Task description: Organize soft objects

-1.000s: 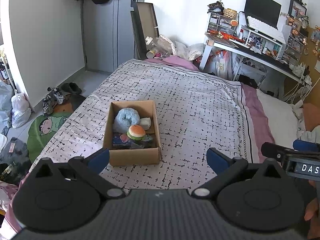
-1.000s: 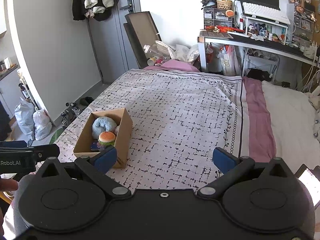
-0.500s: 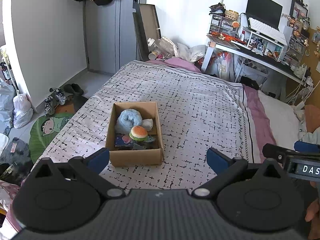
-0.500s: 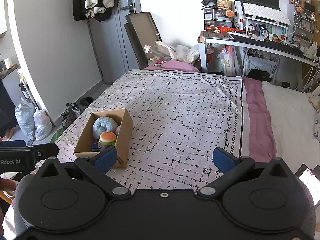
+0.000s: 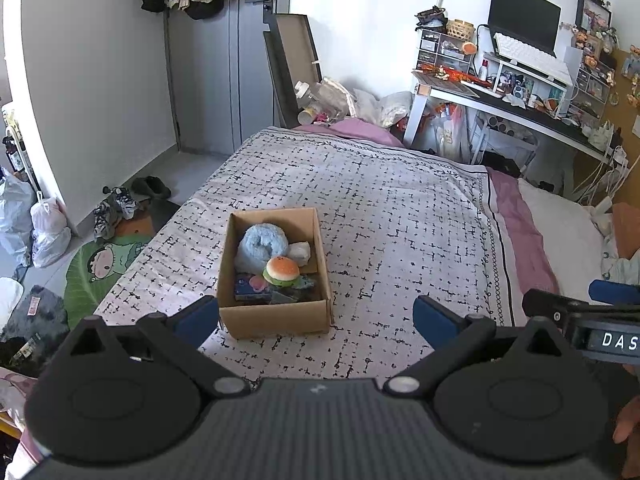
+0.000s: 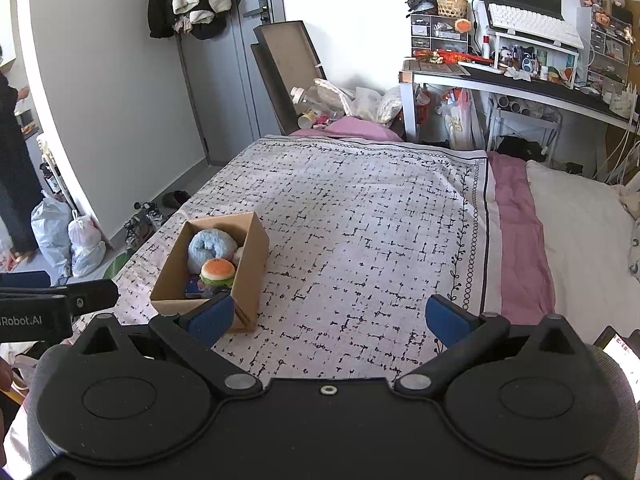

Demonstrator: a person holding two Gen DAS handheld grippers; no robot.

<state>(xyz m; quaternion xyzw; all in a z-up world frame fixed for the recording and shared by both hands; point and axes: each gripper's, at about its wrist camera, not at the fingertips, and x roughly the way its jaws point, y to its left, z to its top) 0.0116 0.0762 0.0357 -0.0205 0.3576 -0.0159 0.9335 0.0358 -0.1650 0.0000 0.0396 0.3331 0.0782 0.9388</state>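
An open cardboard box (image 5: 276, 320) (image 6: 250, 276) stands on the patterned bedspread (image 5: 400, 208). Inside lie a fluffy blue plush (image 5: 262, 242) (image 6: 212, 246), a burger-shaped soft toy (image 5: 281, 270) (image 6: 217, 271), a small white soft item (image 5: 300, 253) and some dark flat items (image 5: 250, 290). My left gripper (image 5: 316, 318) is open and empty, hovering just in front of the box. My right gripper (image 6: 330, 316) is open and empty too, to the right of the box; its left fingertip overlaps the box's near corner in view.
A pink sheet and white pillow (image 6: 576, 232) lie along the bed's right side. A cluttered desk (image 5: 500, 92) with a monitor stands at the back right. Shoes, a green mat (image 5: 100, 264) and bags (image 5: 44, 228) lie on the floor left. A person stands at far left (image 6: 12, 168).
Both grippers stay open and empty. The left view has shifted slightly, with the box sitting a little more toward the centre. The right view is almost unchanged.
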